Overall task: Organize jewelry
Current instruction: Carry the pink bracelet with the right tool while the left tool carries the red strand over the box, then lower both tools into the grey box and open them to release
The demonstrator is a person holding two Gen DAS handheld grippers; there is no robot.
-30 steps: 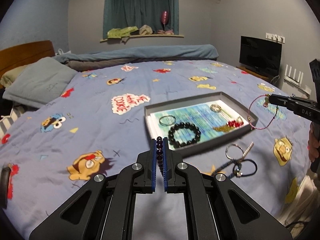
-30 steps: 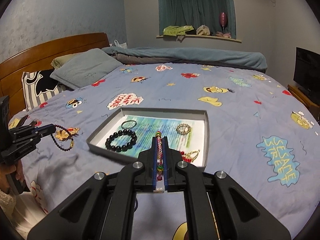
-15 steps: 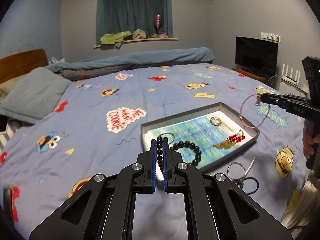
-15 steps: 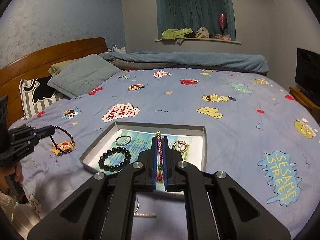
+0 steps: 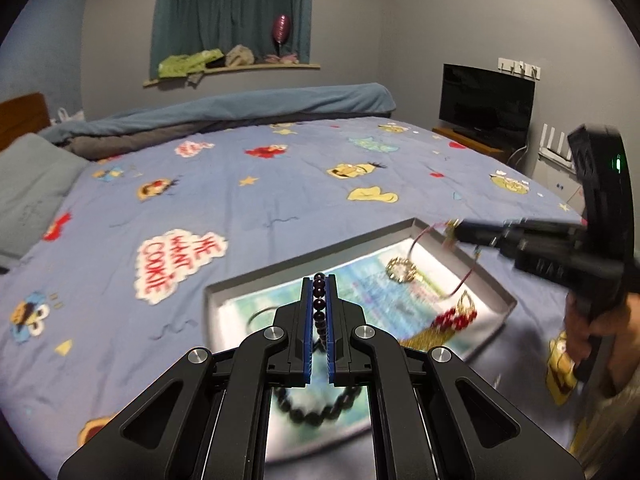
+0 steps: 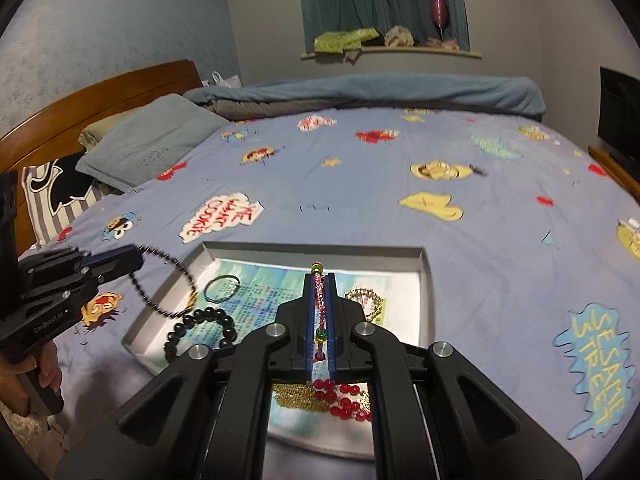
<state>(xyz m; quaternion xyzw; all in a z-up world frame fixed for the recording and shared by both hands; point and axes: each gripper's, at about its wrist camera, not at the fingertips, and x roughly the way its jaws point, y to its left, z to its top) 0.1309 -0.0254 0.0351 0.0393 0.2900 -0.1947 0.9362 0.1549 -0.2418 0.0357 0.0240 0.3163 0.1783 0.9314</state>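
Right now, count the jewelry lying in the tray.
4: thin hoop far left, black bead bracelet near left, gold ring far right, red-and-gold piece near right. The right gripper may hide more.

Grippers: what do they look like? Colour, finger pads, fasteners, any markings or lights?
Both alike: the left gripper and right gripper are matte black angular linkages with silver round pivot screws and blue ribbed pads on straight parallel fingers. Seen from the other camera, the left's side carries small white lettering, too blurred to read reliably. The right's upright black handle block shows a green light. Bare hands, no cables visible.

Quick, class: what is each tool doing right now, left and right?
Left tool: closed on the dark beaded bracelet.
Right tool: closed on the pink cord bracelet.
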